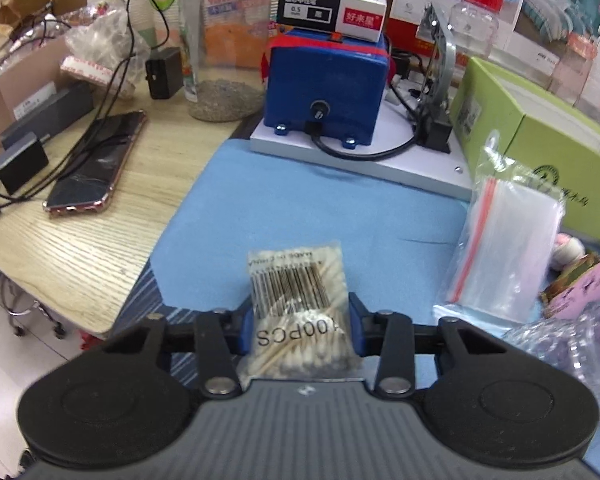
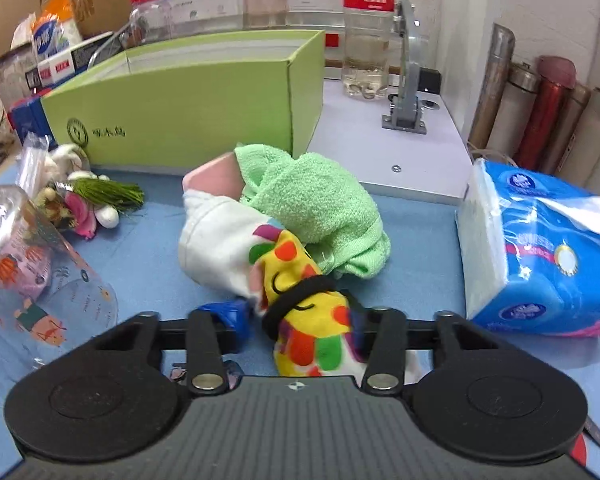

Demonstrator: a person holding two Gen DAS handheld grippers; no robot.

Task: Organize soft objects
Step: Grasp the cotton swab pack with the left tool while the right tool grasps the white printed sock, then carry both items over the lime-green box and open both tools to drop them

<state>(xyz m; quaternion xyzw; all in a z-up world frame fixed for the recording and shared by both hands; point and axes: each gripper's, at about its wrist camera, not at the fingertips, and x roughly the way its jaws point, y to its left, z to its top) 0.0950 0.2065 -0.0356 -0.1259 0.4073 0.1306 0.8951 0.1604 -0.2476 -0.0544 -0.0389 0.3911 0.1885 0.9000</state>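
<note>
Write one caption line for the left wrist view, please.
Left gripper clamps a cotton swab bag above the blue mat.

Your left hand-held gripper (image 1: 300, 320) has the bag of cotton swabs (image 1: 296, 300) between its fingers, over the near part of the mat (image 1: 300, 208). Far beyond it the motor box (image 1: 326, 88) stands on a base plate (image 1: 364, 160); the zip bags (image 1: 504, 248) lie to the right, the phone (image 1: 96, 164) on the table (image 1: 80, 248) to the left. Your right hand-held gripper (image 2: 300, 320) has the sock (image 2: 300, 300) between its fingers; the towel (image 2: 320, 208) lies just beyond, touching it, the open box (image 2: 180, 116) behind, the tissue pack (image 2: 540, 252) right.
</note>
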